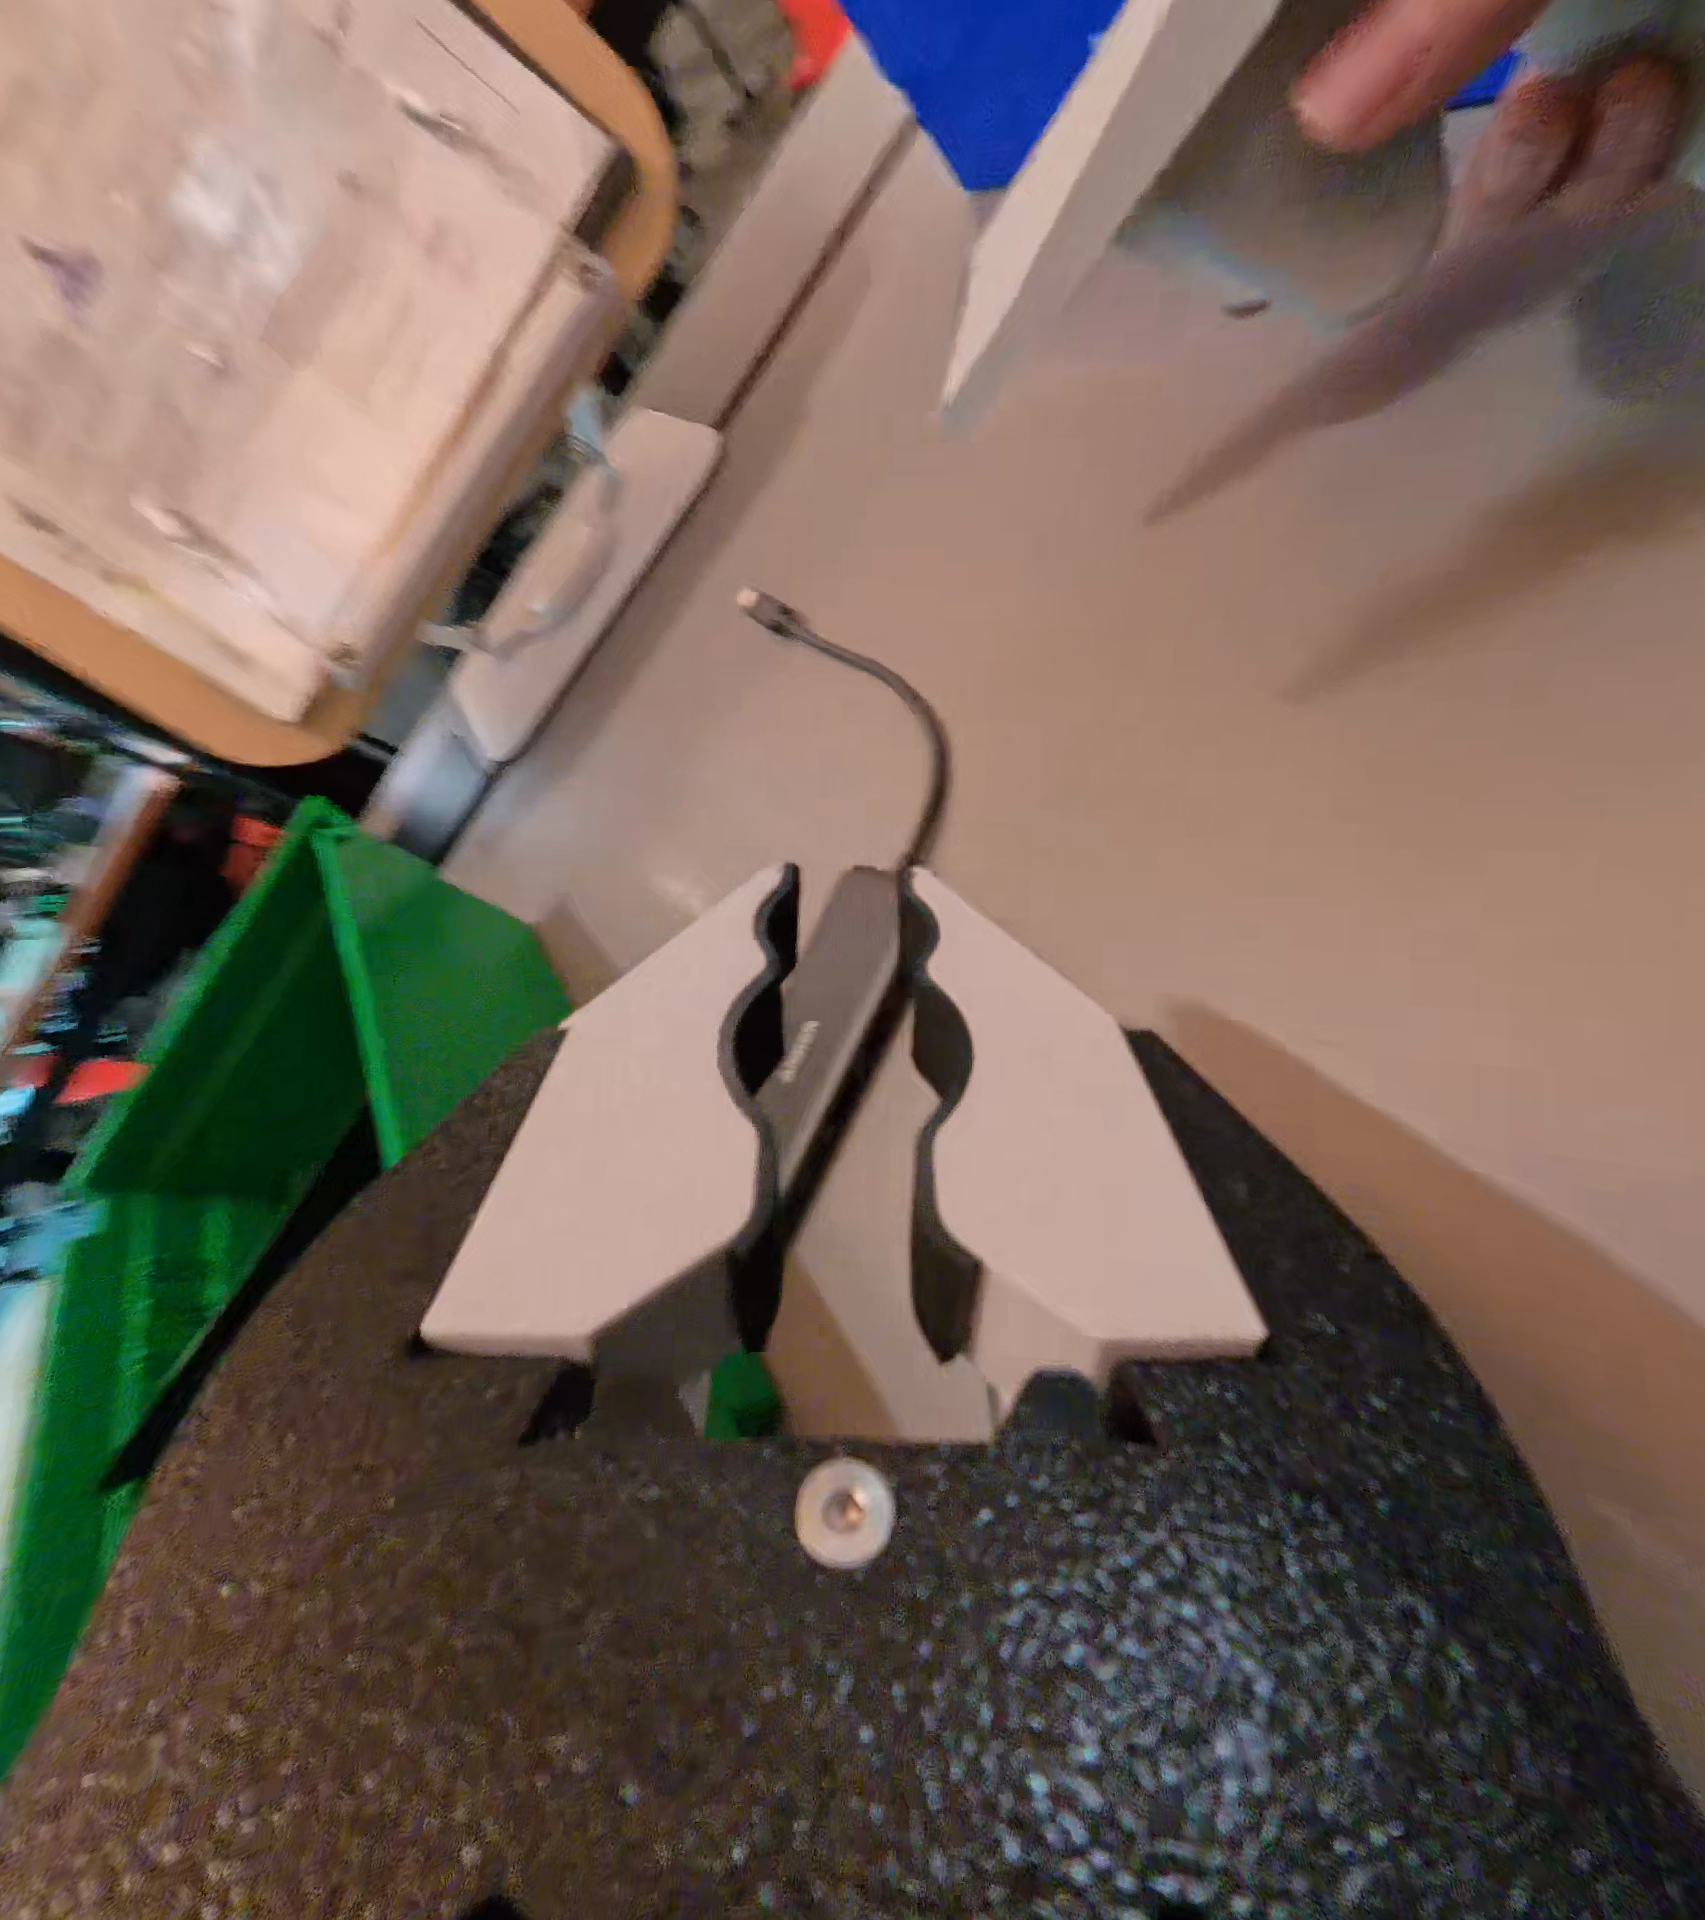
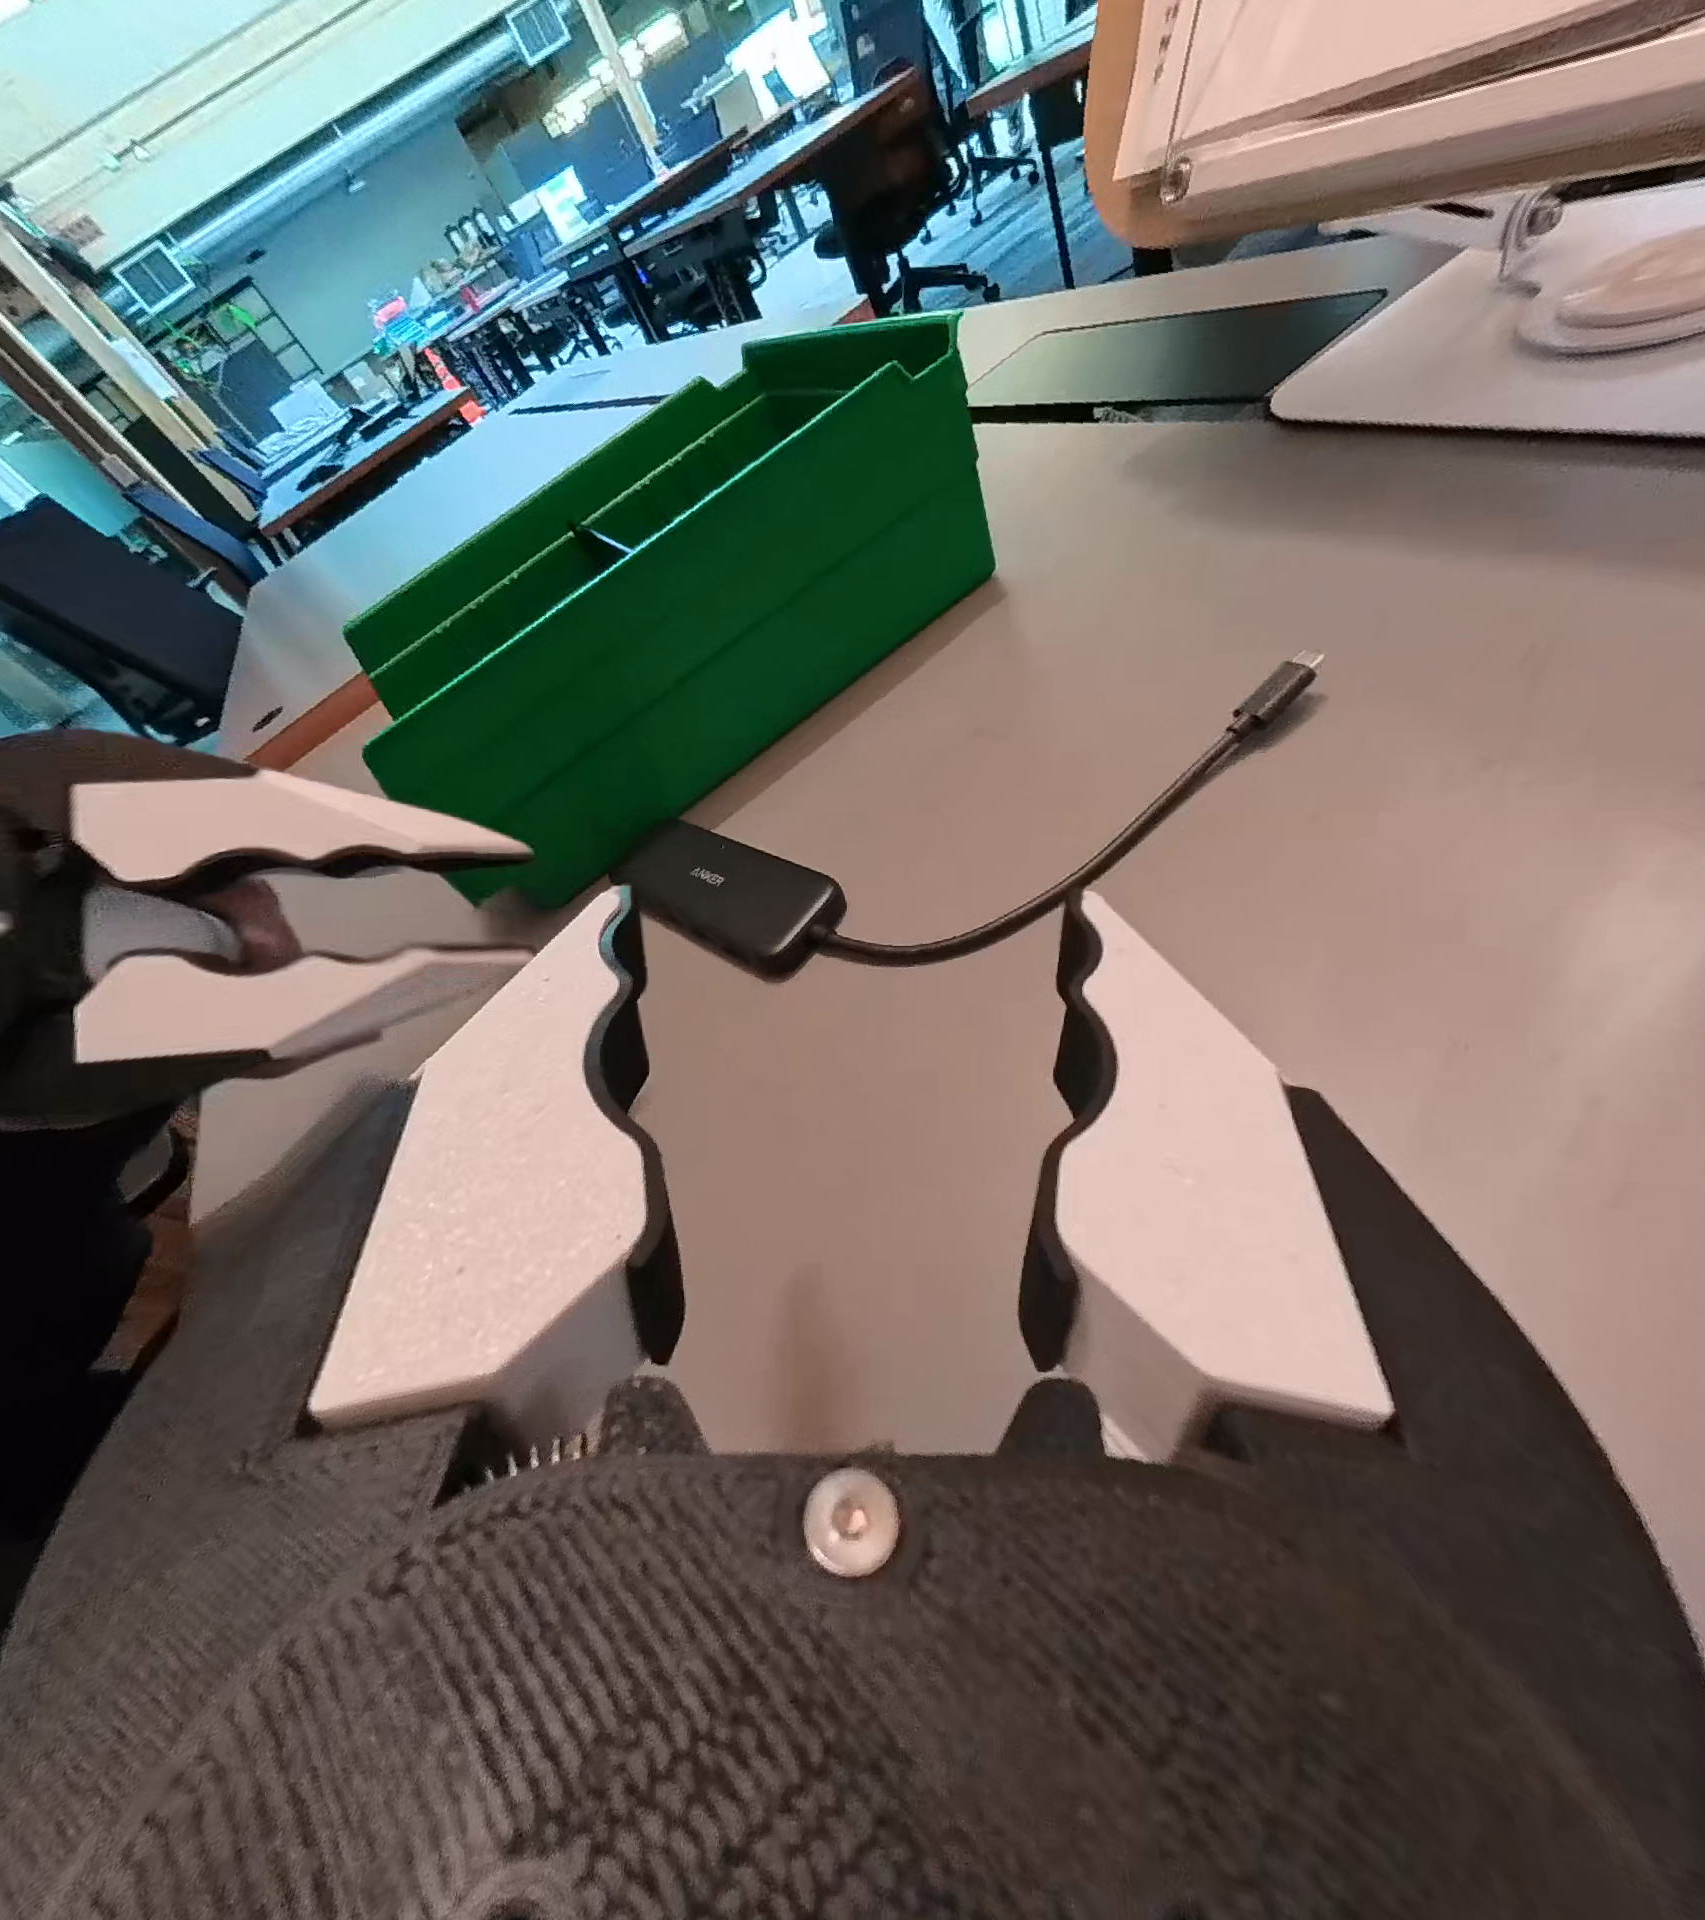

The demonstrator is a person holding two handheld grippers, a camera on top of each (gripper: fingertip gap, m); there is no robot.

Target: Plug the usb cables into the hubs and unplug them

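Your left gripper (image 1: 843,1049) pinches the flat black hub (image 1: 832,1023) beside the green plastic box (image 2: 682,623) on the grey table (image 2: 1450,935), your right gripper (image 2: 848,1039) is wide open, and its thin cable (image 2: 1035,894) could snag.

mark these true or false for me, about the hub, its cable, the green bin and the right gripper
1. The right gripper is open and holds nothing. True.
2. The black hub lies inside the green bin. False: it lies on the grey table, in front of the bin.
3. The hub's own cable ends in a connector that is plugged into a device. False: the connector lies free on the table.
4. The left gripper has its fingertips near the hub's end away from the cable. True.
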